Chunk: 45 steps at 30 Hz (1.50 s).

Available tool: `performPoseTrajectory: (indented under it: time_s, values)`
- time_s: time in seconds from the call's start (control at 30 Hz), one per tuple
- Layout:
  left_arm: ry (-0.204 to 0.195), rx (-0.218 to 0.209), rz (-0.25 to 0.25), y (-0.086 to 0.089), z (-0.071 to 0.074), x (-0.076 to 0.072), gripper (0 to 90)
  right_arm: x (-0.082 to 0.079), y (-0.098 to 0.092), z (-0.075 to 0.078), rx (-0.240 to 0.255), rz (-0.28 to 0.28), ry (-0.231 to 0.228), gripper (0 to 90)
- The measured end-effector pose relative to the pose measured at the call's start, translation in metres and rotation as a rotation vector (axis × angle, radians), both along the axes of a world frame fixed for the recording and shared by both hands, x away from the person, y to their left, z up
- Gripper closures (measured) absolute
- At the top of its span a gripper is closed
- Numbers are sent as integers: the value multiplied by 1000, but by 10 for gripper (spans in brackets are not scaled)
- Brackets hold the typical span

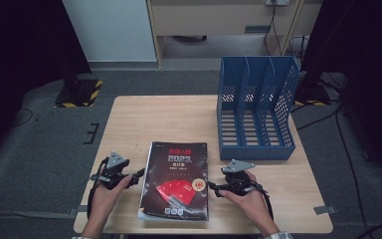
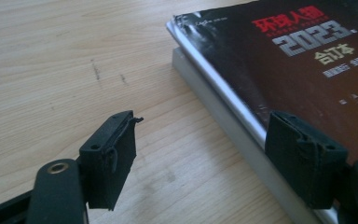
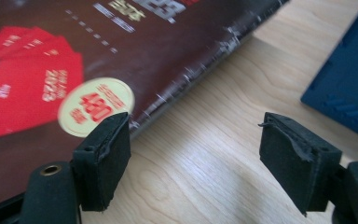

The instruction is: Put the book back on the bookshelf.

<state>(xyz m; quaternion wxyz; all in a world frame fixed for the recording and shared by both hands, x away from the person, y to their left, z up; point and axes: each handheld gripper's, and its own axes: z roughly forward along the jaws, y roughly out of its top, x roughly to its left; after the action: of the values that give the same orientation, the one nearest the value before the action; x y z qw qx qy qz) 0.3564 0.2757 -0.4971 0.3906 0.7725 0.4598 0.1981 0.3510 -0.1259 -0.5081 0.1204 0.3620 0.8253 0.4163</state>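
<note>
The thick book (image 1: pixel 175 181) lies flat near the front edge of the table (image 1: pixel 144 119), with the left gripper (image 1: pixel 138 177) and right gripper (image 1: pixel 213 187) flanking its long edges, jaws spread and pinching nothing, apparently poised to lift it toward the blue file rack (image 1: pixel 256 112).

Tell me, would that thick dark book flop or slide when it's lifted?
The book looks thick and softbound, so it would probably sag if lifted by one edge. Its glossy cover may slip between pads. It seems fairly heavy, and lying flat on the table, it won't tip.
</note>
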Motion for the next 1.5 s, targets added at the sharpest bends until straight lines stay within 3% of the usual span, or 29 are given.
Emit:
performPoseTrajectory:
  time_s: [0.17, 0.2, 0.27, 0.3, 0.43, 0.5, 0.83, 1.1, 1.27, 1.33, 1.5]
  values:
    - [-16, -3, -23, -5, 5, -4, 276, 2, 9, 13, 0, 33, -31, 200]
    - [-19, -9, -31, -6, 6, -4, 309, 6, 15, 21, -1, 54, -43, 190]
    - [-21, -20, -41, -9, 6, -6, 316, 8, 18, 24, 2, 60, -48, 178]
    - [-24, -23, -48, -13, 7, -7, 334, 16, 26, 27, 17, 89, -42, 154]
    - [-26, -14, -70, -20, 7, -9, 378, 23, 38, 18, 64, 137, -27, 147]
    - [-26, -8, -85, -25, 6, -9, 397, 20, 40, 13, 45, 128, -14, 154]
    - [-16, -6, -118, -31, 3, -9, 452, 14, 36, 6, 47, 119, 17, 149]
    - [5, 16, -119, -34, -3, -8, 429, 15, 37, -1, 34, 126, 52, 133]
    - [6, 3, -108, -33, -6, -6, 363, 17, 38, -6, 43, 118, 73, 111]
    - [16, -21, -91, -31, -9, -5, 318, 19, 36, -8, 63, 111, 90, 108]
    - [35, -51, -92, -29, -11, -4, 312, 23, 34, -11, 92, 104, 115, 112]
